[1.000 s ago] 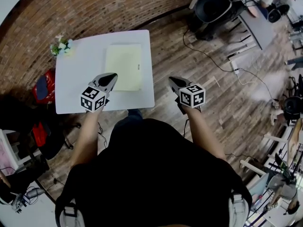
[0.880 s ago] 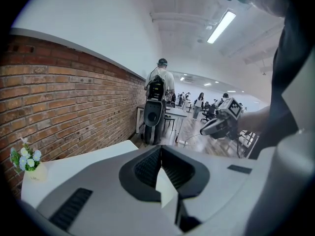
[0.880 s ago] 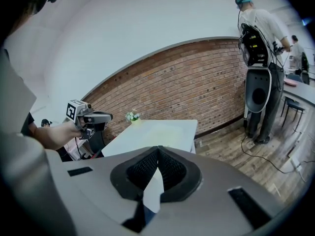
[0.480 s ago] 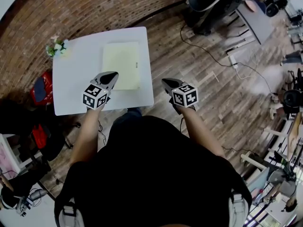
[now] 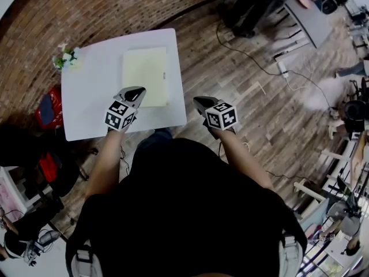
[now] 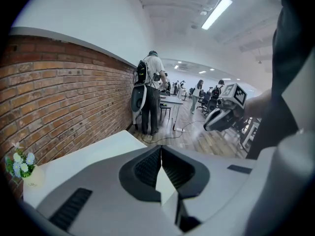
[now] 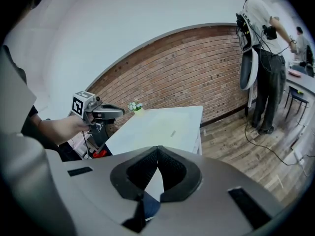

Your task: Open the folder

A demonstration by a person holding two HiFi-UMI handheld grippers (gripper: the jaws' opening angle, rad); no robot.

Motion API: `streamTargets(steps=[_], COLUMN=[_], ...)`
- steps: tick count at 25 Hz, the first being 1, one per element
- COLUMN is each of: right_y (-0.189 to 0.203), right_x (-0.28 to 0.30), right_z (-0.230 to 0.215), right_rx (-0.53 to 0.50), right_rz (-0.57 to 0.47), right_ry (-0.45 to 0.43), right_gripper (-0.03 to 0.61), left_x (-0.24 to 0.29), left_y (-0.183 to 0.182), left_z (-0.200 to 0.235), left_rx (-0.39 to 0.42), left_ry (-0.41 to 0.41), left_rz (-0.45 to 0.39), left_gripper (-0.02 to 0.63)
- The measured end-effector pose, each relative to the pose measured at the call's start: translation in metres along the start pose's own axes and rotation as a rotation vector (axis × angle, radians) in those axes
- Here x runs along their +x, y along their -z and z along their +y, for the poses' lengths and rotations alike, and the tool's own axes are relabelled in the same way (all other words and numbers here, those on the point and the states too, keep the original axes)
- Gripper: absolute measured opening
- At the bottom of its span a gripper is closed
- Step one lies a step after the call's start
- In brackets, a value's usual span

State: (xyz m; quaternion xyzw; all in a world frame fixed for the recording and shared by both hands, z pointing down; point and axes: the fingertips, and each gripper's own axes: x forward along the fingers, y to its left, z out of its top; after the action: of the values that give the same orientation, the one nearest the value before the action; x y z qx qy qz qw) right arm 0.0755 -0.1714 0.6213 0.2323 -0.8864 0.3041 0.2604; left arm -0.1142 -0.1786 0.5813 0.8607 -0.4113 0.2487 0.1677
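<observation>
A pale yellow folder [image 5: 145, 75] lies flat and closed on the white table [image 5: 92, 97], with a small clasp at its right edge. My left gripper [image 5: 137, 91] hovers over the folder's near left corner, its jaws shut with nothing between them. My right gripper [image 5: 199, 102] is off the table's near right corner over the wooden floor, also shut and empty. The right gripper view shows the folder [image 7: 158, 124] ahead on the table [image 7: 194, 113], with the left gripper [image 7: 109, 113] at the left. In the left gripper view, the right gripper [image 6: 216, 119] hangs at the right.
A small pot of flowers [image 5: 67, 57] stands at the table's far left corner. A red bag [image 5: 51, 105] sits on the floor left of the table by the brick wall [image 5: 86, 10]. Cables [image 5: 259, 68] cross the wooden floor. A person [image 7: 261, 58] stands beyond the table.
Both grippers have sunk a little. The right gripper has drifted left toward the table's near right corner. The folder has not moved and both jaws stay shut.
</observation>
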Motion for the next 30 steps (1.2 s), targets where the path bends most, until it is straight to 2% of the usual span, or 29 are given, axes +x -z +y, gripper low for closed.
streamTargets(steps=[16,22,30], right_y=[0.031,0.046,0.059], right_x=[-0.002,-0.003,-0.008], right_z=[-0.007,-0.011,-0.008], right_rx=[0.028,0.056,0.072], right_rz=[0.053,0.071,0.087], right_ry=[0.018,0.015,0.011], right_gripper=[0.023,0.023,0.023], left_x=[0.035,0.052,0.061], left_y=[0.044,0.061,0.069], left_z=[-0.017,-0.027,-0.04], left_rx=[0.093,0.16,0.219], left_ry=[0.023,0.038,0.051], left_rz=[0.123,0.183,0.222], left_gripper=[0.014,0.014,0.014])
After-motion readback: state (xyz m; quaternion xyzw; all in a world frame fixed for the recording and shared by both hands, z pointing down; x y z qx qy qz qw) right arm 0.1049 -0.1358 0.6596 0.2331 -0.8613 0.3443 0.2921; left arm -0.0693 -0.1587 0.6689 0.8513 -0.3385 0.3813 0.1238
